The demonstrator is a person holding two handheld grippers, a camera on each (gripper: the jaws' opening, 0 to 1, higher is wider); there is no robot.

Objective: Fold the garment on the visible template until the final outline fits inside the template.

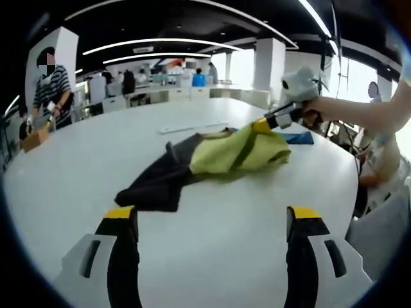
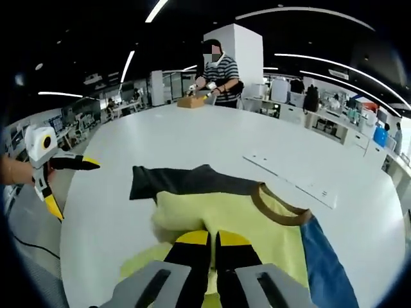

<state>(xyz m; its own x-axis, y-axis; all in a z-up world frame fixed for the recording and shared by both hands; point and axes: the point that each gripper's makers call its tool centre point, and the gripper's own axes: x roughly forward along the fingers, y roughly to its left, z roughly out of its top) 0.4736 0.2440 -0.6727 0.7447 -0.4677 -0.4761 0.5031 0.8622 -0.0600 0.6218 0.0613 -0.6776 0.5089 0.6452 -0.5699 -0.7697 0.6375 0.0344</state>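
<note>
- Right hand-held gripper (image 2: pixel 213 239): jaws clenched on the yellow hem of the garment (image 2: pixel 257 218), lifting it.
- Left hand-held gripper (image 1: pixel 212 218): released, hovering apart from the cloth.
- Garment: soft, light, limp; likely to slump, so take it at the hems or corners.
- Counter (image 1: pixel 212 186): white, smooth.
- Person (image 2: pixel 218 70) stands at the far edge; open office beyond.

Ceiling strip lights (image 1: pixel 192 43), bright; window (image 1: pixel 359 80) glare, washed out; white table (image 1: pixel 212 212) evenly lit, soft shadows; edges bowed by fisheye; background people slightly soft.
</note>
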